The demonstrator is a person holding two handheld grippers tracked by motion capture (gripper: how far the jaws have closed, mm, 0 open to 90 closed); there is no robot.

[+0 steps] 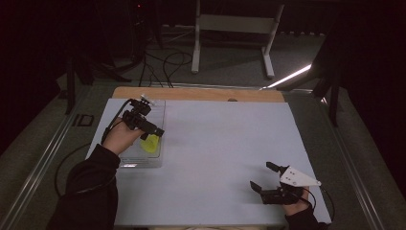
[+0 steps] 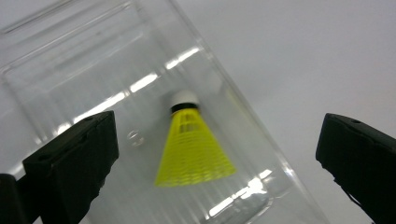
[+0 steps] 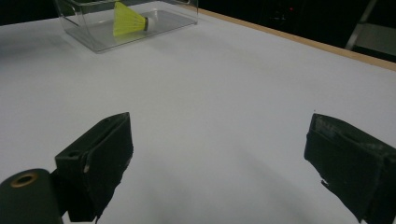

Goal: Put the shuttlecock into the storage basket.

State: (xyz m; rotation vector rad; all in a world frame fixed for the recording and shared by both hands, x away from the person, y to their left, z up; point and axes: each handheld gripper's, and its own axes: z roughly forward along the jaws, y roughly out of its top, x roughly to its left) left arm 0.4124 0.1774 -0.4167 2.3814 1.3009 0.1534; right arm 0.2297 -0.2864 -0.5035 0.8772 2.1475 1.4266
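Note:
A yellow shuttlecock (image 1: 150,143) (image 2: 194,148) (image 3: 128,21) with a white cork tip lies inside a clear plastic box (image 1: 159,158) (image 2: 70,65) (image 3: 98,44) at the table's left. Above that box hovers my left gripper (image 1: 153,133) (image 2: 219,154), open, its jaws wide on either side of the shuttlecock and apart from it. Near the front right of the table my right gripper (image 1: 263,176) (image 3: 219,158) is open, with nothing between its jaws, pointing across the white surface toward the box.
The table top (image 1: 220,143) is a white sheet with a wooden strip along its far edge. Beyond it are a dark floor with cables and a white stand (image 1: 234,28). A bright light strip (image 1: 289,76) lies at the back right.

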